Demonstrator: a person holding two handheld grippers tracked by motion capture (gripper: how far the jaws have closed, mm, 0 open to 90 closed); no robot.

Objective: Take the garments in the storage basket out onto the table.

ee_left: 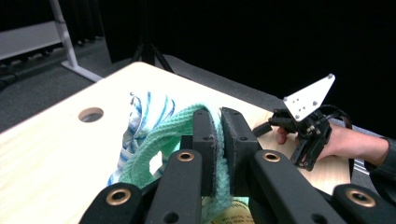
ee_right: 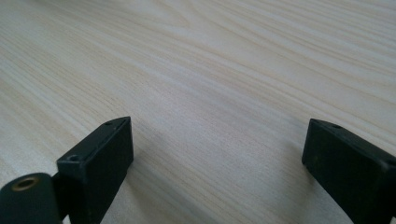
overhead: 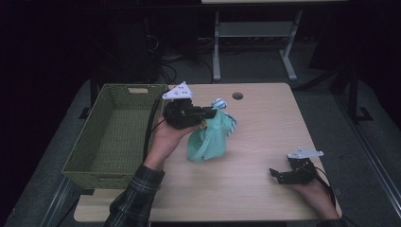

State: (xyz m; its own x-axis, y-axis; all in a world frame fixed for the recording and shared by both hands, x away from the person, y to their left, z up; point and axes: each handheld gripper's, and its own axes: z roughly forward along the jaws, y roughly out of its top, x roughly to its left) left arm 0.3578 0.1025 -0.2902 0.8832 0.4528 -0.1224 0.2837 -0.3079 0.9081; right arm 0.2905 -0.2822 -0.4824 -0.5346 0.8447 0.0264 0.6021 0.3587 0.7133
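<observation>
A mint-green cloth bag [overhead: 208, 139] hangs near the middle of the high view, its lower part resting on the light wood table [overhead: 265, 189] and its top gathered up together with a blue-and-white striped cloth [overhead: 226, 113] that pokes out at its upper right. The left gripper [overhead: 210, 112], just left of centre in that frame, has its jaws clamped tight on the bag's green woven strap [ee_left: 159, 140]; in the left gripper view the two black pads sit almost together at centre frame with the strap pinched between them, and the striped cloth shows to the left of the strap. A yellowish label with small print peeks out at the bottom edge below the jaws, too small to read.

The person's left hand [overhead: 165, 139] cups the gripper from below, a plaid sleeve [overhead: 135, 198] running to the bottom edge. Left of it, a green woven basket [overhead: 90, 156] fills the left side of the high view, hanging over the table's edge.

The right gripper [overhead: 276, 175] rests low on the table at lower right, well apart from the bag. In the right gripper view its jaws stand wide apart over bare wood grain with nothing between them. A round cable hole [overhead: 238, 96] sits near the table's far edge.
</observation>
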